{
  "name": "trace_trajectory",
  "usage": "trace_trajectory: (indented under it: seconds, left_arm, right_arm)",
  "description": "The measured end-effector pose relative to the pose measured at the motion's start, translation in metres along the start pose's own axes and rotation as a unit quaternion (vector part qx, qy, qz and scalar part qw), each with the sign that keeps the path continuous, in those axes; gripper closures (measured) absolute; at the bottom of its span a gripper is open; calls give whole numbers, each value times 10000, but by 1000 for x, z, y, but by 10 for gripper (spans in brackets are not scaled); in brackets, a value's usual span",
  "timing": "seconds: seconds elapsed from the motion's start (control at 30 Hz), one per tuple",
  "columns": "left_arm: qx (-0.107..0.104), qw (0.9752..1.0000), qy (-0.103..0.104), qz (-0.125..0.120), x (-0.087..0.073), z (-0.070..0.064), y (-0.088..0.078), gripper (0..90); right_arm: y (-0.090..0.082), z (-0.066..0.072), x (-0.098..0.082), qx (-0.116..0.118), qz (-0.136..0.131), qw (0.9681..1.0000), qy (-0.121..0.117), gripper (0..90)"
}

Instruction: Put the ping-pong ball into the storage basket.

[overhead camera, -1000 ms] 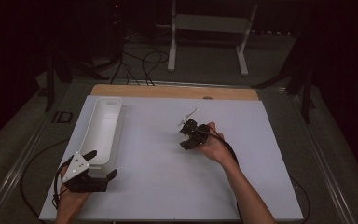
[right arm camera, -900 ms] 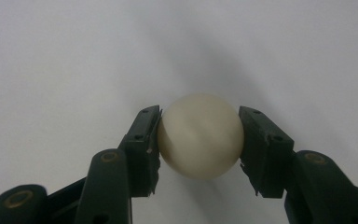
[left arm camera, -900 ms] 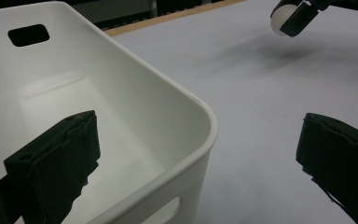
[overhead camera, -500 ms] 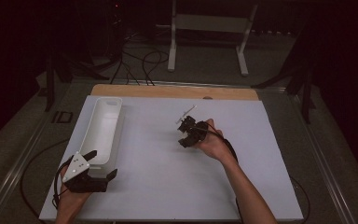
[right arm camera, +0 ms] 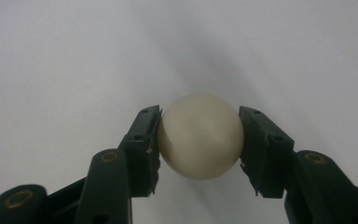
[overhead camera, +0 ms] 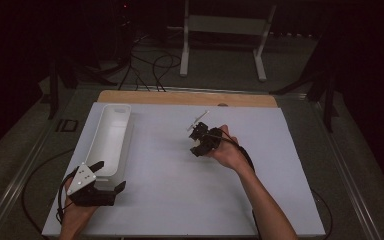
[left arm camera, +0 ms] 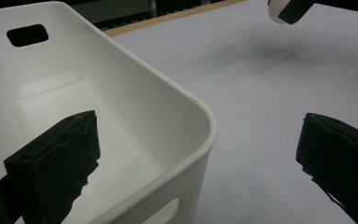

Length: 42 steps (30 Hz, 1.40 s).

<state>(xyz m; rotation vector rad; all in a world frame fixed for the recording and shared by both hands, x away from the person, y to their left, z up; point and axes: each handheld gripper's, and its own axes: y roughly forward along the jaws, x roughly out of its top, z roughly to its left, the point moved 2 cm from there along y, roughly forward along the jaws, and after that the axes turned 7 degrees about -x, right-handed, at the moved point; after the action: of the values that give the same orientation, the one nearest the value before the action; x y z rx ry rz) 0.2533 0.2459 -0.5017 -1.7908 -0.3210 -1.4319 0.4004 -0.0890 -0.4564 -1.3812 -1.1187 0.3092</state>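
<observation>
Starting at the left, we see one long white plastic bin (overhead camera: pixel 111 137), the left gripper (overhead camera: pixel 102 186) spread wide and empty astride its near corner. Mid-table, the right gripper (right arm camera: pixel 199 135) pinches one smooth cream ball (right arm camera: pixel 200 136) across its widest part, above the white table (overhead camera: pixel 180 200); it looks light, hard, slippery.

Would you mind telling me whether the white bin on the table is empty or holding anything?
Empty: the white bin shows a bare floor in the left gripper view, and nothing lies inside it in the high view.
</observation>
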Motion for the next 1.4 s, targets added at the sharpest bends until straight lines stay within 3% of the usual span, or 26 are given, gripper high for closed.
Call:
trace_trajectory:
  seconds: [1.4]
  left_arm:
    - [-8,10000,-29,-9,0,0,0,1]
  right_arm:
    - [-19,6,25,24,-116,9997,-232,502]
